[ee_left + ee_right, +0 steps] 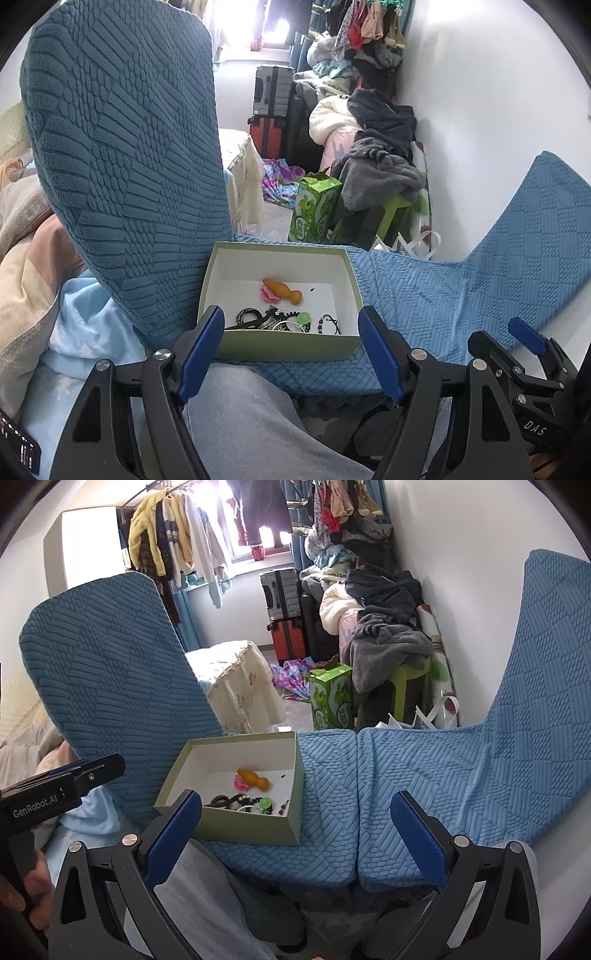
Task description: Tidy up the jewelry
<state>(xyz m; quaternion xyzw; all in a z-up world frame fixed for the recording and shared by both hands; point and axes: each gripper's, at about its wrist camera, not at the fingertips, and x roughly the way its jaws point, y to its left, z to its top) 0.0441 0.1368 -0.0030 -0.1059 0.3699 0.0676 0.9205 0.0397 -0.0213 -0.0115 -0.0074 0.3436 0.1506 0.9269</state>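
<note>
A pale green open box (pixel 280 245) with a white inside sits on the blue chair seat (pixel 424 295). In it lie an orange gourd-shaped piece (pixel 282 290), a pink flower piece (pixel 268 292), dark rings and bracelets (pixel 251 317), a green bead (pixel 303 318) and a beaded string (pixel 328 323). My left gripper (pixel 291 312) stands open just short of the box's near wall, with nothing between its fingers. My right gripper (pixel 295 795) is open too and holds nothing, near the box (pixel 243 738) and a little to its right. The left gripper's body (pixel 66 786) shows at the left edge, in a hand (pixel 22 897).
A tall chair back in a blue cover (pixel 122 147) rises left of the box. A second covered chair (pixel 461 775) adjoins on the right. A grey trouser leg (pixel 251 417) lies below the grippers. Beyond are a green carton (pixel 314 210), suitcases (pixel 271 110) and piled clothes (pixel 380 170).
</note>
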